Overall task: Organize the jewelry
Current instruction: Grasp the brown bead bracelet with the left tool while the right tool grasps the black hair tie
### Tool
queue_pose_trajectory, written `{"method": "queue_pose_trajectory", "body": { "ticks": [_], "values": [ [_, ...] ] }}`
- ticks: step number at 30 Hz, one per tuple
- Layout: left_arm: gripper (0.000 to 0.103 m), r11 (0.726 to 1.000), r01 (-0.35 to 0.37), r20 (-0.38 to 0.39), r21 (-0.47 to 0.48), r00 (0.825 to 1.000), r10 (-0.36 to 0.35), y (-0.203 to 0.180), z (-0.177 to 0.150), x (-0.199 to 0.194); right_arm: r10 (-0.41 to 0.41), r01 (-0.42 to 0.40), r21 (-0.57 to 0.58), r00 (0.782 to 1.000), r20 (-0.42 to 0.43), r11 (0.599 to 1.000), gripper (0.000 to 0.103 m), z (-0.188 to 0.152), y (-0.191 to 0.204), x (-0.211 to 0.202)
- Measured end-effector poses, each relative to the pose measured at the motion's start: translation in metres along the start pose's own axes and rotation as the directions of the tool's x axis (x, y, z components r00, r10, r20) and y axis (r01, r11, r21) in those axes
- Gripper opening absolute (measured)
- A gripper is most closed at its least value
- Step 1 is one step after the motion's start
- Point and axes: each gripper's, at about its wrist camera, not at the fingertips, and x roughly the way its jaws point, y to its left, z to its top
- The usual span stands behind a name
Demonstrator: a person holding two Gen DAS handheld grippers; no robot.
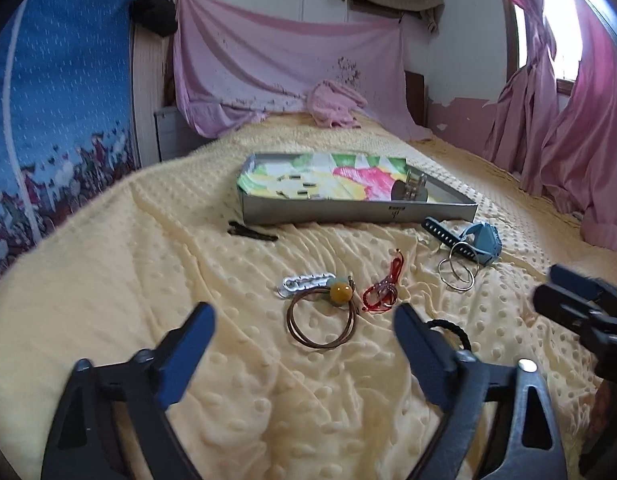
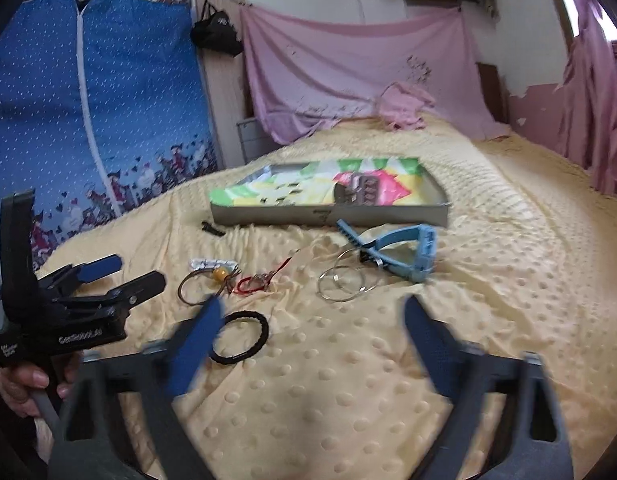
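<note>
Both grippers hover empty with fingers spread wide over the bed [image 1: 108, 280], the left gripper [image 1: 304, 344] nearer the brown cord bracelet [image 1: 322, 324], which lies flat just ahead between its fingers, while the right gripper [image 2: 312, 344] faces the silver hoops [image 2: 342, 284], short of the tray [image 1: 348, 210]

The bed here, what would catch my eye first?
Probably the shallow tray with its bright pink-and-green lining, mid-bed on the yellow dotted blanket. In front of it lies scattered jewelry: a blue watch beside silver hoops, and a brown cord with an amber bead. Both hand-held grippers hover open nearby.
</note>
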Motion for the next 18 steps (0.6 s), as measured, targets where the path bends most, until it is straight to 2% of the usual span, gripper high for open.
{"method": "queue_pose_trajectory", "body": {
  "ticks": [5, 9, 10, 12, 14, 17, 18],
  "values": [
    [0.056, 0.998, 0.027, -0.083, -0.049, 0.996, -0.031, 0.006, -0.003, 0.026, 0.093, -0.093, 0.000, 0.992, -0.089, 0.996, 0.038, -0.003, 0.006, 0.031],
    [0.041, 0.998, 0.013, -0.152, -0.061, 0.988, -0.022, 0.006, -0.006, 0.047, 0.141, -0.146, -0.018, 0.978, -0.154, 0.989, 0.032, -0.007, 0.016, 0.054],
    [0.039, 0.997, 0.011, -0.165, -0.071, 0.986, -0.022, 0.007, -0.008, 0.051, 0.143, -0.149, -0.020, 0.975, -0.170, 0.989, 0.029, -0.008, 0.017, 0.059],
    [0.029, 0.997, -0.010, -0.190, -0.082, 0.982, -0.006, 0.009, -0.009, 0.058, 0.146, -0.154, -0.022, 0.966, -0.212, 0.988, 0.027, -0.010, 0.020, 0.071],
    [0.023, 0.995, -0.026, -0.212, -0.092, 0.977, 0.006, 0.010, -0.010, 0.063, 0.135, -0.144, -0.018, 0.957, -0.256, 0.989, 0.023, -0.013, 0.021, 0.081],
    [0.007, 0.996, -0.038, -0.227, -0.087, 0.974, 0.017, 0.008, -0.010, 0.064, 0.144, -0.150, -0.002, 0.950, -0.276, 0.989, 0.020, -0.013, 0.021, 0.088],
    [0.006, 0.995, -0.038, -0.228, -0.088, 0.973, 0.017, 0.008, -0.011, 0.064, 0.146, -0.151, 0.002, 0.950, -0.276, 0.988, 0.018, -0.013, 0.020, 0.088]
  ]
}}
